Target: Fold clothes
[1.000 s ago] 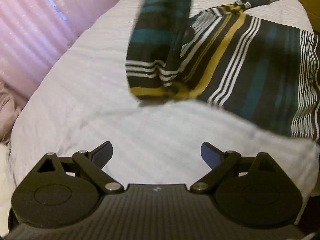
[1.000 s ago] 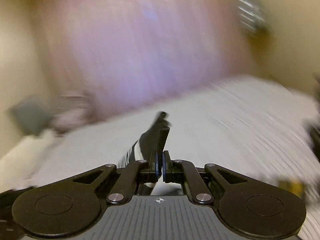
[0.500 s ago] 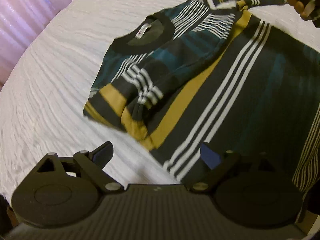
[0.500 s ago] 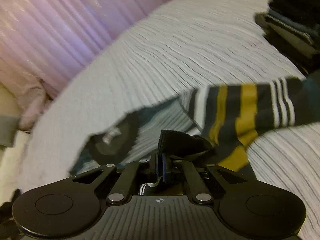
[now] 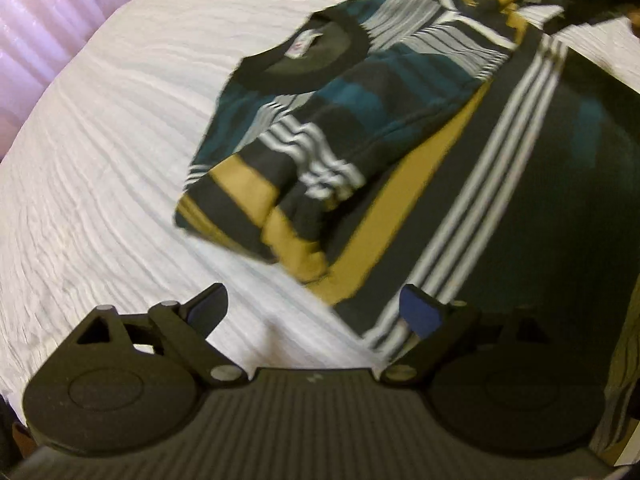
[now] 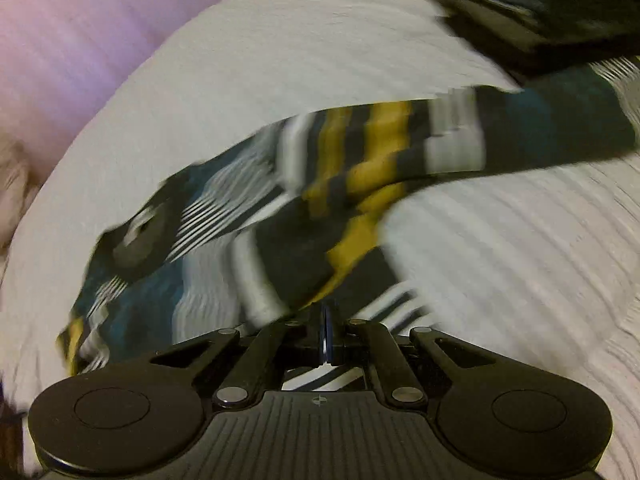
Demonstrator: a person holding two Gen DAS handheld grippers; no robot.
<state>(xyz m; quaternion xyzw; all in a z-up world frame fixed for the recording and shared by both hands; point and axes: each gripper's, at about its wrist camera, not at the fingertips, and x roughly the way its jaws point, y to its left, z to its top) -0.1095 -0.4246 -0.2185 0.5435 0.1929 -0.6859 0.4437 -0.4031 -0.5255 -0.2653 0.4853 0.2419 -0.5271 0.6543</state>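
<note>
striped sweater (image 5: 400, 128) on bed (image 5: 100, 140), beyond closing left jaws, pinched in right jaws

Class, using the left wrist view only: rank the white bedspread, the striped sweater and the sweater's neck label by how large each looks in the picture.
1. Bedspread and sweater: each fills a big share of the frame; too close to rank, and both run past the edges.
2. Neck label: clearly smallest.

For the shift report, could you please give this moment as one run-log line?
striped sweater: sleeve folded, on white bed | left gripper: jaws closing, nothing between | right gripper: shut on sweater fabric
</note>
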